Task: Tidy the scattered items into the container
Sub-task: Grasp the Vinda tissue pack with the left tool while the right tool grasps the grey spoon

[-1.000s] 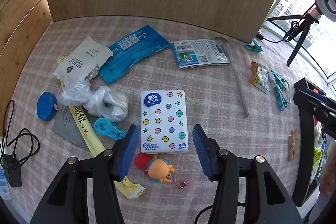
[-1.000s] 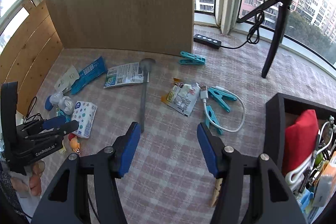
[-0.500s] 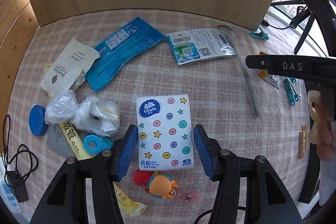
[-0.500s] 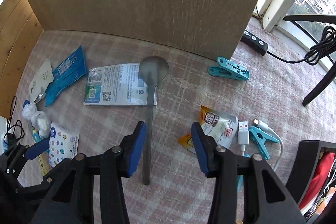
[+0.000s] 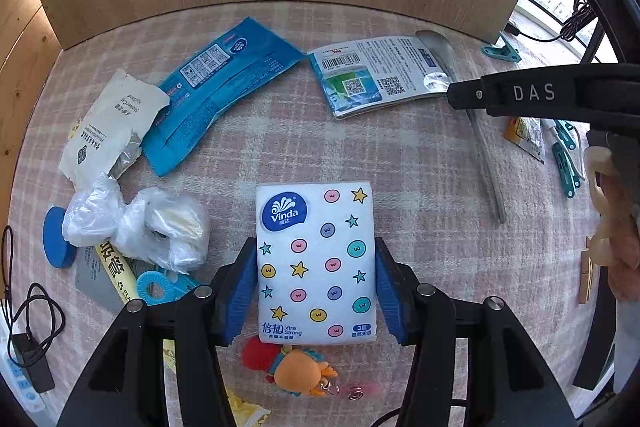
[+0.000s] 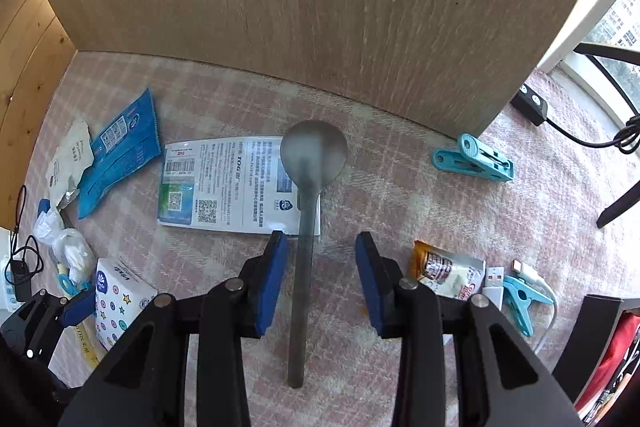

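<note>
A white Vinda tissue pack [image 5: 316, 259] with stars and dots lies on the pink plaid cloth. My left gripper [image 5: 316, 255] points down over it, a blue pad close along each long side, and the pack is not squeezed. A grey metal spoon [image 6: 312, 155] lies with its bowl on a printed white sachet [image 6: 224, 183]. My right gripper [image 6: 320, 243] hangs over the spoon's handle [image 6: 299, 307] with its jaws closing. The handle runs between the pads, nearer the left one, and neither pad touches it. The black container [image 6: 600, 307] sits at the lower right with a red item inside.
A blue pouch [image 5: 216, 83], a crumpled white wrapper [image 5: 116, 119], plastic bags [image 5: 152, 227], a blue cap [image 5: 56, 239] and an orange toy keychain [image 5: 296, 367] surround the pack. Teal clothespins [image 6: 472, 159], a snack sachet [image 6: 448, 271] and a USB cable [image 6: 496, 287] lie right of the spoon. A wooden board [image 6: 320, 7] stands behind.
My right gripper swung left from the open cloth to over the spoon's handle, came down, and its jaws narrowed. My left gripper sank until its pads flank the tissue pack.
</note>
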### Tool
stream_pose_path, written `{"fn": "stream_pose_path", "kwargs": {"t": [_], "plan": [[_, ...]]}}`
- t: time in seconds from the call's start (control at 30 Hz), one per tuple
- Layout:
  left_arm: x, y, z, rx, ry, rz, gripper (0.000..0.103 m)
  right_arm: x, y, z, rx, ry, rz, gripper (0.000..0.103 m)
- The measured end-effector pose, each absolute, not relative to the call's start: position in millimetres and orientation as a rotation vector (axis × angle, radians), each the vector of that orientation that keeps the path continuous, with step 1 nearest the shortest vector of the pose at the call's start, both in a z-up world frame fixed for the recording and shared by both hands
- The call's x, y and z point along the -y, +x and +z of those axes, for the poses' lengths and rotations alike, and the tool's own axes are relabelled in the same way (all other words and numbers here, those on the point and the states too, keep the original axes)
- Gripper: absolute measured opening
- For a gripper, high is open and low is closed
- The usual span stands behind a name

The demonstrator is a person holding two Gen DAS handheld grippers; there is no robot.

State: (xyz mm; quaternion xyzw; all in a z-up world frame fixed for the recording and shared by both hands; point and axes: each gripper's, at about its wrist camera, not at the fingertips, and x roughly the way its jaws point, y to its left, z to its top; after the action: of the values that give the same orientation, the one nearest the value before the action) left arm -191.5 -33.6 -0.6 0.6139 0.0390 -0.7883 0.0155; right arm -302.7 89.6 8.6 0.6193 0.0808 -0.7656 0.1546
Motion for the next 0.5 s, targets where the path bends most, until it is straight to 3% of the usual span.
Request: {"fn": "stream_pose_path", "kwargs": {"t": [0.17,0.27,0.5], "plan": [[31.4,-191.5,-1.0,-0.124,1.885,-2.467,0.051,-82.5,-293.0,8.6,-0.350,1.749,-2.218,0.024],[34.2,-189.9,-0.5,-0.157,1.862,-2.479,0.049,-84.9,-286.0,9.6,-0.345,1.755,-2.213,0.009],[38.6,-180.4,3.3,-0.230,1.846,-2.493,0.048,-117.9,-268.2,13.7,-0.129,1.772,-2.167,0.008]]}}
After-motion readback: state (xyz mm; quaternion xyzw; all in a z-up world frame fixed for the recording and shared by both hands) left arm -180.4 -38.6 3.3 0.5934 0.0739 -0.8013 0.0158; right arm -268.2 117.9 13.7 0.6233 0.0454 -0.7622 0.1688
